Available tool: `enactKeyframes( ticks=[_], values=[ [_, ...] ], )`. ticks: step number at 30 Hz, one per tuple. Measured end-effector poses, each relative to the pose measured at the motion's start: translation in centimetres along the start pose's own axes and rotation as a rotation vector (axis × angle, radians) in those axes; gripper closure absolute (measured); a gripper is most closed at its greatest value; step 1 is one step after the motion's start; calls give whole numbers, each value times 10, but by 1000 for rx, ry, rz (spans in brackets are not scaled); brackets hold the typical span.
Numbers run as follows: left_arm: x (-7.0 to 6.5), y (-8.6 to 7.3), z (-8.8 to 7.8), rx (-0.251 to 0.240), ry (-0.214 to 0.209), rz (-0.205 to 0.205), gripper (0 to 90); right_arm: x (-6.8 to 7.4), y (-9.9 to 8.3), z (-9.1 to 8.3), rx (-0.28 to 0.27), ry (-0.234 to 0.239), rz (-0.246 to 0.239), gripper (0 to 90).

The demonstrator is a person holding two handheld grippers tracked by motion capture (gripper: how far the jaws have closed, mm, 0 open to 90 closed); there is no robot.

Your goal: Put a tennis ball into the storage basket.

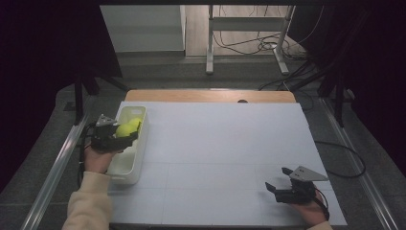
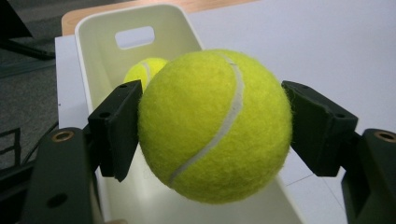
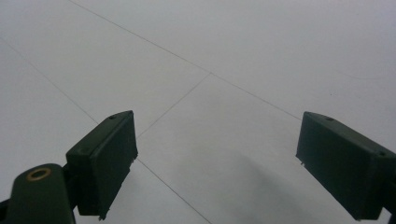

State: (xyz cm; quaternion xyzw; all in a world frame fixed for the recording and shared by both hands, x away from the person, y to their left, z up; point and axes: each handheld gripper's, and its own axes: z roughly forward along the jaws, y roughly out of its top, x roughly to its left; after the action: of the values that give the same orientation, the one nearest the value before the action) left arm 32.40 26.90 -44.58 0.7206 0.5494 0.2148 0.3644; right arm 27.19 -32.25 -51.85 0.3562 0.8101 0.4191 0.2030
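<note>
the left gripper (image 2: 212,128) is clamped on a yellow tennis ball (image 2: 212,126), one black pad pressed to each side of it, and holds it above the open white bin (image 1: 125,165). seen from the high view, the left gripper (image 1: 116,135) reaches in over the bin's left wall, and the held ball (image 1: 124,130) hangs over the far half of the bin. a second tennis ball (image 2: 142,71) lies inside the bin near its far end wall, just below the oblong handle slot (image 2: 134,37); it sits behind the held ball and is partly hidden by it.

the bin stands lengthwise along the left edge of the white table (image 1: 225,143), its long side nearly flush with that edge. nothing lies between the held ball and the bin floor beneath it.

the right gripper (image 1: 280,182) rests low near the table's near right corner, well apart from the bin, its jaws spread wide with nothing between them. in the right gripper view the right gripper (image 3: 217,158) looks onto bare table surface crossed by thin seam lines (image 3: 177,102).

beyond the table's far edge a wooden strip (image 1: 210,96) shows, and cables (image 1: 258,45) lie on the floor by a metal stand (image 1: 209,43).
</note>
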Motion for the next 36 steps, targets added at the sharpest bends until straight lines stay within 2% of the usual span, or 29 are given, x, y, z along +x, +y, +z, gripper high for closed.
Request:
enactKeyframes(
  ticks=[13, 14, 15, 16, 17, 19, 26, 31, 32, 36],
  values=[
    [4, -1, 5, 42, 2, -16, 245, 0, 0, 0, 3, -2, -2, 129],
    [4, -1, 5, 36, 2, -24, 229, 0, 0, 0, 3, -2, -2, 128],
    [4, -1, 5, 36, 2, -24, 171, 0, 0, 0, 3, -2, -2, 128],
    [3, 0, 4, 30, 13, -26, 171, 0, 0, 0, 3, -2, -2, 129],
    [3, 1, 3, 23, 21, -27, 128, 0, 0, 0, 4, -2, -2, 128],
    [3, 1, 2, 18, 17, -29, 115, 0, 0, 0, 2, 0, -1, 128],
    [2, -2, 0, -2, -26, -36, 115, 0, 0, 0, 1, 1, 1, 128],
    [-2, -4, -3, -44, -82, -38, 121, 0, 0, 0, -1, 2, 4, 128],
    [-2, -4, -3, -44, -82, -38, 123, 0, 0, 0, -1, 2, 4, 128],
    [-8, -6, -6, -70, -136, -17, 128, -1, 0, 0, -4, 0, 5, 128]
  ],
)
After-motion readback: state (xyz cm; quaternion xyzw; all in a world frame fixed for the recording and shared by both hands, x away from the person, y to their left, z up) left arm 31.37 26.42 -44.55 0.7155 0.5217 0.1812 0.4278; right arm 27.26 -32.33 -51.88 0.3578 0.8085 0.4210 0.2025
